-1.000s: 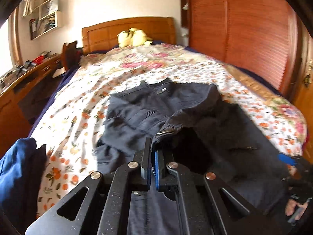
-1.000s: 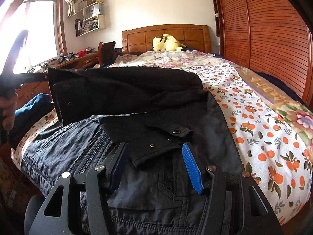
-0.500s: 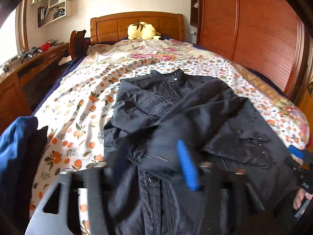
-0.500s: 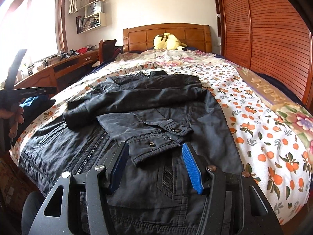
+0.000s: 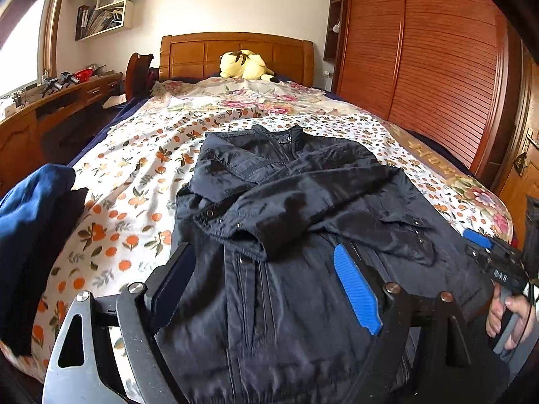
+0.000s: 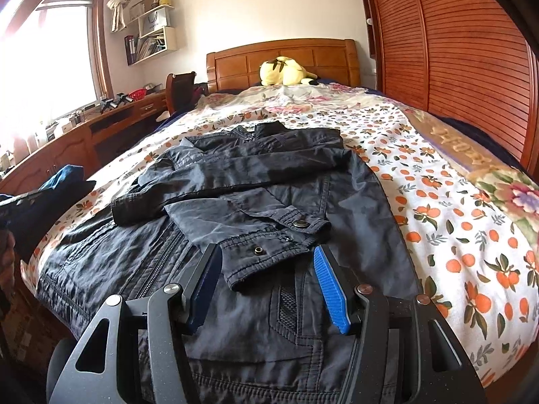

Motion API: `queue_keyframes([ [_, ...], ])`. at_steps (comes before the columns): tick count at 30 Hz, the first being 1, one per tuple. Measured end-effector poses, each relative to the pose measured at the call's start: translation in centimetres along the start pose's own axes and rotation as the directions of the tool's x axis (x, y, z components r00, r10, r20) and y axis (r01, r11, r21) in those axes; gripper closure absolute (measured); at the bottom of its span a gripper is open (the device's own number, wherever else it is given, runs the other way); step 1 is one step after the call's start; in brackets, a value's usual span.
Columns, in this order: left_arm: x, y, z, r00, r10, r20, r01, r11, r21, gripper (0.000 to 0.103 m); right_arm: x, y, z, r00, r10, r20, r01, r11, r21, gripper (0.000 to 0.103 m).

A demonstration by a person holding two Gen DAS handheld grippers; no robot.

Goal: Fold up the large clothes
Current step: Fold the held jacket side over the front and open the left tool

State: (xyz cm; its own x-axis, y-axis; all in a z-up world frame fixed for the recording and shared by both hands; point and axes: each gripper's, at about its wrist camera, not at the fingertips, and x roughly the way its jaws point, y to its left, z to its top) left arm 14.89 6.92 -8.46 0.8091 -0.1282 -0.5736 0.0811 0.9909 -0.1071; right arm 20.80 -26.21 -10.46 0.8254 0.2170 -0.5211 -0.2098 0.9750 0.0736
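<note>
Floral bed [image 5: 141, 181] carries a dark jacket [image 5: 303, 235]; left tongs [image 5: 266, 286] have just opened, right tongs [image 6: 266, 282] apart, both empty. Loose sleeves [image 6: 256, 232] could slip unfolded.

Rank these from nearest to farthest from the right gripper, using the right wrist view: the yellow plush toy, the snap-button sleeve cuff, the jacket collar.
From the right gripper:
1. Snap-button sleeve cuff, lying between the open fingers, untouched.
2. Jacket collar, mid-bed, at the jacket's far end.
3. Yellow plush toy, against the headboard.
</note>
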Motion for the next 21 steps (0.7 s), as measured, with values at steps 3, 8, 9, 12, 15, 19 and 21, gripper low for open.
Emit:
queue_keyframes([
  [3, -0.8, 0.0, -1.2, 1.0, -0.01, -0.006, 0.01, 1.0, 0.0, 0.018, 0.6, 0.0, 0.4, 1.0, 0.009, -0.027, -0.009, 1.0, 0.001, 0.044],
  [8, -1.6, 0.3, -2.4, 1.0, 0.004, -0.01, -0.004, 1.0, 0.015, 0.018, 1.7, 0.0, 2.4, 1.0, -0.004, -0.024, 0.002, 0.999, -0.052, 0.044],
  [9, -1.7, 0.5, -2.6, 1.0, 0.005, -0.011, -0.005, 1.0, 0.013, 0.018, 2.0, -0.1, 3.0, 1.0, -0.008, -0.02, 0.007, 0.998, -0.06, 0.044],
  [12, -1.5, 1.1, -3.0, 1.0, 0.009, -0.021, -0.009, 1.0, 0.0, 0.018, 3.2, -1.0, 5.4, 1.0, -0.018, -0.011, 0.017, 0.997, -0.078, 0.044],
  [15, -0.9, 1.8, -3.4, 0.999, 0.013, -0.032, -0.013, 1.0, -0.018, 0.018, 5.5, -2.3, 7.6, 0.999, -0.041, -0.019, 0.039, 0.993, -0.113, 0.044],
  [19, 0.1, 2.6, -3.9, 0.998, 0.068, -0.013, -0.068, 0.997, -0.023, 0.018, 10.3, -4.7, 9.9, 0.994, -0.087, -0.066, 0.077, 0.987, -0.144, 0.044],
  [21, 0.6, 3.1, -3.9, 0.997, 0.069, -0.018, -0.07, 0.997, -0.035, 0.018, 13.1, -6.1, 11.0, 0.991, -0.096, -0.095, 0.082, 0.987, -0.137, 0.044],
])
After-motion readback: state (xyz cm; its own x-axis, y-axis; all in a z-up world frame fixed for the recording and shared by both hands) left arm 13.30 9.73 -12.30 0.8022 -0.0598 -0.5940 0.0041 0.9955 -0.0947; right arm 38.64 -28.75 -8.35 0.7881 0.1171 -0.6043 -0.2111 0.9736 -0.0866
